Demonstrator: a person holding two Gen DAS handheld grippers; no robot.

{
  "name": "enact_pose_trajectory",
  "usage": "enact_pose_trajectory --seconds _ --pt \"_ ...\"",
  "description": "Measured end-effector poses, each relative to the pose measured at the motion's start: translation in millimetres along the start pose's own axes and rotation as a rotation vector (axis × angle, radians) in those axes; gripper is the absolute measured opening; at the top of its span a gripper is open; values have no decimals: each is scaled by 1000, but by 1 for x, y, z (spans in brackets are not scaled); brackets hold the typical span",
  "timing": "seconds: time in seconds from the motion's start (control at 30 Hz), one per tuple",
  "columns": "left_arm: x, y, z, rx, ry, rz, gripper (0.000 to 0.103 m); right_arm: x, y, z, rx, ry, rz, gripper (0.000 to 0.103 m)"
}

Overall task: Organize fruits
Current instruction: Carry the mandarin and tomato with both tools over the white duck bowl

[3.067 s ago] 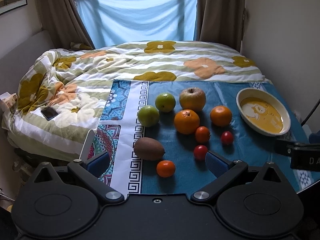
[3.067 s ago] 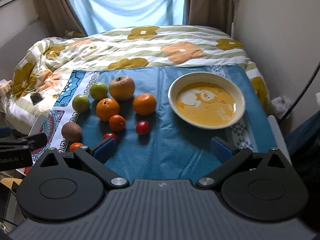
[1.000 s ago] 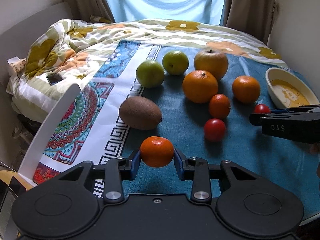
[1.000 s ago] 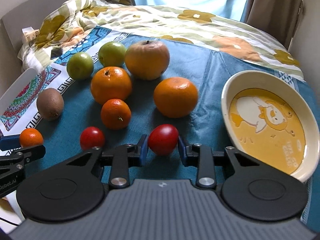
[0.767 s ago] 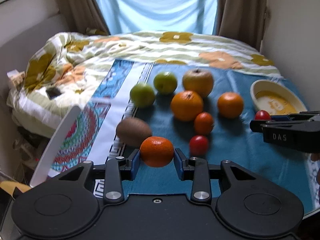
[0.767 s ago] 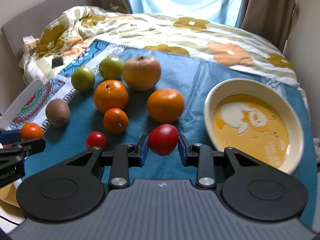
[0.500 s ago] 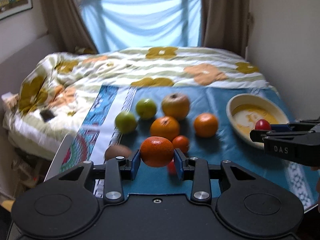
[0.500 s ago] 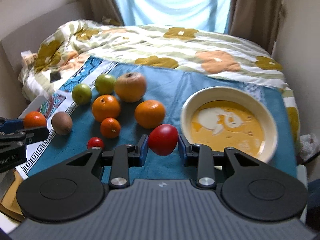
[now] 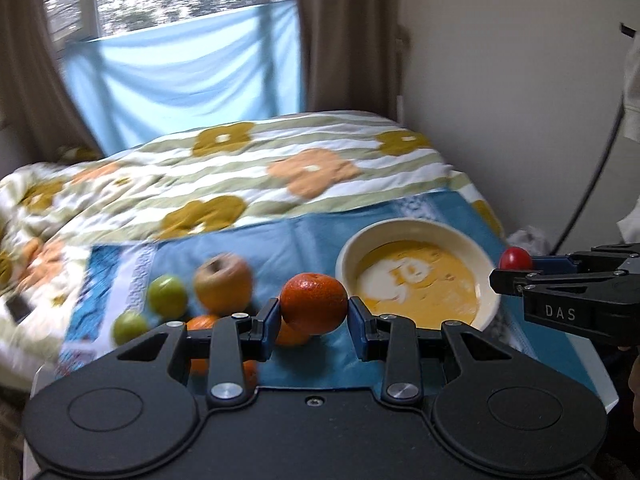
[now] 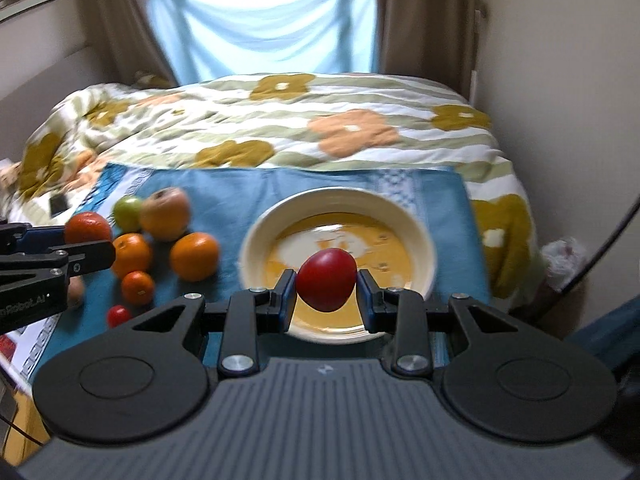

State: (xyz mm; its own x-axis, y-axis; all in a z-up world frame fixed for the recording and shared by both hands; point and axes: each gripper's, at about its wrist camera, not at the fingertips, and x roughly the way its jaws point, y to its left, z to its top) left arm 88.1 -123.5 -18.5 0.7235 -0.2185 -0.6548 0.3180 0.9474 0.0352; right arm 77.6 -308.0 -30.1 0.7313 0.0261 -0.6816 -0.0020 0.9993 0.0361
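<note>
Red tomato [image 10: 327, 280] clenched in your right gripper [image 10: 327, 294] now hangs before the bowl [image 10: 420, 236]; your left gripper [image 9: 313, 318], lifted, grasps the mandarin [image 9: 313, 303].

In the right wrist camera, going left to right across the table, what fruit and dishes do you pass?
Small mandarin in the left gripper → green apple → brownish apple → large orange → red tomato held by the right gripper, in front of the bowl.

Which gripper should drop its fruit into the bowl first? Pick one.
Right. The right gripper lines its red tomato up with the bowl; the left gripper, holding the mandarin, sits left of the rim.
</note>
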Motion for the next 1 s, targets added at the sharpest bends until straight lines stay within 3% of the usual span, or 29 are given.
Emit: enact_pose_trajectory --seconds 0.53,0.8,1.0 --pt "135 -37 56 192 84 -191 40 59 -59 27 172 37 -184 47" --pt "197 -55 59 270 162 -247 40 93 -68 31 210 76 -219 47" --pt "218 -66 56 307 210 -284 41 105 -75 31 237 94 -235 47"
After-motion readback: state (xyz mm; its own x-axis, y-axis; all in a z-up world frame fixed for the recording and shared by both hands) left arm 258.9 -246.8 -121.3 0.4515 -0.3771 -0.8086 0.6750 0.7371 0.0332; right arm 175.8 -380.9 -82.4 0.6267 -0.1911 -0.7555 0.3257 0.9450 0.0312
